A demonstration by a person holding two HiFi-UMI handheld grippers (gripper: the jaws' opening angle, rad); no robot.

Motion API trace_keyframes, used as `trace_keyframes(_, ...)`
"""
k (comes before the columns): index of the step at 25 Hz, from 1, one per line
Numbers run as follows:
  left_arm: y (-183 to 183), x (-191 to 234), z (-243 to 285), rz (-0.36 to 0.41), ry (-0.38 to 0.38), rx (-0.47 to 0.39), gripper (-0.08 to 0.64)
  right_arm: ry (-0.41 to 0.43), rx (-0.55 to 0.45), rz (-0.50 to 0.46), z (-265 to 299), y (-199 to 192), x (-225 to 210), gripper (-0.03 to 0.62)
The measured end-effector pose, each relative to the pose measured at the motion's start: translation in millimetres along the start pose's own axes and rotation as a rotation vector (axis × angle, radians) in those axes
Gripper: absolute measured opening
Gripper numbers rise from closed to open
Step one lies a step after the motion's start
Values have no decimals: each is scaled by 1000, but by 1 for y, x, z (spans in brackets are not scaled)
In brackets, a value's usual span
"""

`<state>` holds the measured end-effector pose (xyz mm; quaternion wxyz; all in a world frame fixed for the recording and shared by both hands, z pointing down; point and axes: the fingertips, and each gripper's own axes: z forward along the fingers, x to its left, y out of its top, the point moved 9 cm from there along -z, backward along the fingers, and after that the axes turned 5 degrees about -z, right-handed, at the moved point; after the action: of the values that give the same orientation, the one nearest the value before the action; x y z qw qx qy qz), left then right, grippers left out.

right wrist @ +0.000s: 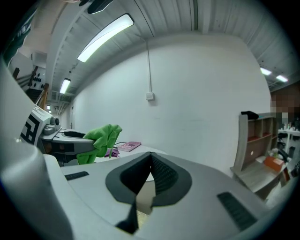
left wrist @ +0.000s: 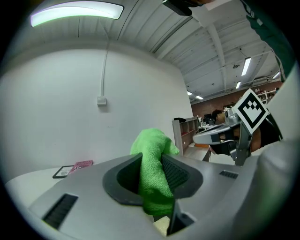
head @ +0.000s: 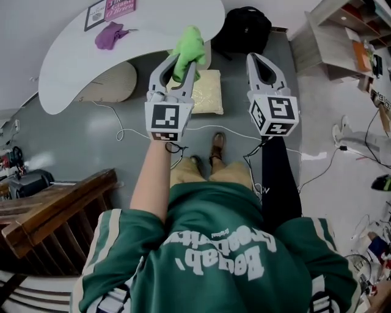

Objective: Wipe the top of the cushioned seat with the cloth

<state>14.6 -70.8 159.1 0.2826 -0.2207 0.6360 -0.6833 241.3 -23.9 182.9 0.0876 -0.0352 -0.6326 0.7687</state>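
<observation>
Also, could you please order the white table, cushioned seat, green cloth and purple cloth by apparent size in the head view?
1. white table
2-3. cushioned seat and green cloth: look alike, and the cloth is nearer the camera, so unranked
4. purple cloth

White script runs across my green shirt (head: 220, 244), well apart from the white table (head: 153, 36). It is upside down to me and I can't read it for sure. At that table's far edge, a pink card (head: 120, 7) and a framed sheet (head: 95, 14) carry print too small to read. The 2 cubes on my left gripper (head: 183, 60) and right gripper (head: 258, 56) show black-and-white square codes.
</observation>
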Motion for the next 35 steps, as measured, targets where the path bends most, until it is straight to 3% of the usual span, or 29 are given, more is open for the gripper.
trace_keyframes(9, -67, -8, 41, -80, -55, 115, 124, -20, 85, 62, 32, -64, -10, 8)
trace_keyframes(22, -238, -19, 111, -247, -142, 381, 124, -112, 188, 140, 79, -166, -20, 8)
trace_keyframes(27, -291, -29, 134, -262, -184, 479, 124, -137, 234, 163, 84, -200, -19, 8)
trace_keyframes(35, -363, -48, 176, -373, -201, 608, 124, -127, 282, 173, 99, -228, -14, 8)
